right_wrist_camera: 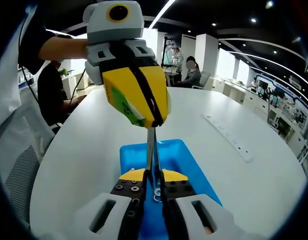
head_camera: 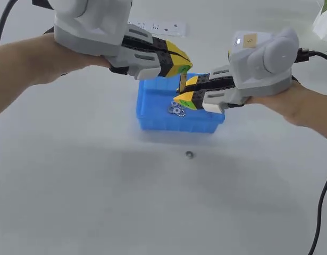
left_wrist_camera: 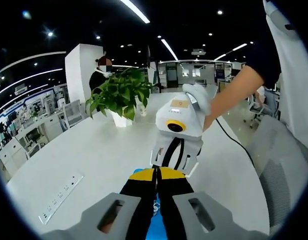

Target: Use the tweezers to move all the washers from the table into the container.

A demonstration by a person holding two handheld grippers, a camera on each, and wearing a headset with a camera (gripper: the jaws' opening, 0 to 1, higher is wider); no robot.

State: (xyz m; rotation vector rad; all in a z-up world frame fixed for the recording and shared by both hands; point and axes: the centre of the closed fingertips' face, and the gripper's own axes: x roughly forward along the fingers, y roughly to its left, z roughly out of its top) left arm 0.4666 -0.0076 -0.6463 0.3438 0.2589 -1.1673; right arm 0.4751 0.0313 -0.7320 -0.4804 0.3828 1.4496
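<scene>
Left gripper (head_camera: pixel 185 65) hangs closest, jaws pressed together on the upper end of the tweezers (right_wrist_camera: pixel 151 150); right gripper (head_camera: pixel 180 99) pinches their arms lower down; white surface (head_camera: pixel 99 202) spreads beneath; blue container (head_camera: pixel 174 125) sits mid-surface under both grippers, holding several washers (head_camera: pixel 177 110); one lone washer (head_camera: pixel 189 154) lies just near of it; probably light, thin, hard and slippery, best nipped across its rim, one tip through the hole.
</scene>
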